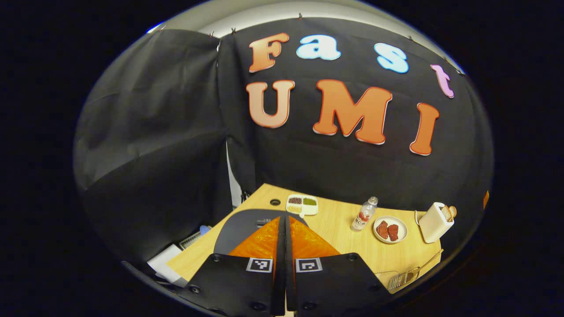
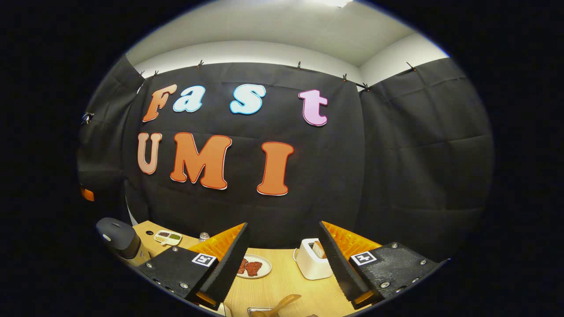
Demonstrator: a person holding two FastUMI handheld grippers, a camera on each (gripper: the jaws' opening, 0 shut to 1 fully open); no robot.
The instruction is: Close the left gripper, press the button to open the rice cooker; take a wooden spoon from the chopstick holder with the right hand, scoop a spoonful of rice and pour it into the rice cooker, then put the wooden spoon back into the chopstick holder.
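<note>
Progress is judged early: the left claw (image 1: 284, 220) is pressed together above the rice cooker (image 1: 246, 226), lid seemingly down, at the bench's left edge. The right claw (image 2: 284, 253) is spread apart, empty, above the wooden spoon (image 2: 282, 304) at the near edge.

- Your left gripper (image 1: 284, 229), seen in the left gripper view, carries two wedge-shaped fingers (image 1: 263, 242) with a finely ribbed face.
- Each of its fingers sits on a flat black plate with a matte finish.
- Each plate bears a small square black-and-white marker near its inner top corner.
- Round dark screw heads dot the plate corners and lower edges.
- Your right gripper (image 2: 284, 251), seen in the right gripper view, has the same black plates, each with a square marker and silver screw heads.
- Its fingers (image 2: 231, 259) show thick, dark, textured inner strips along their edges.
</note>
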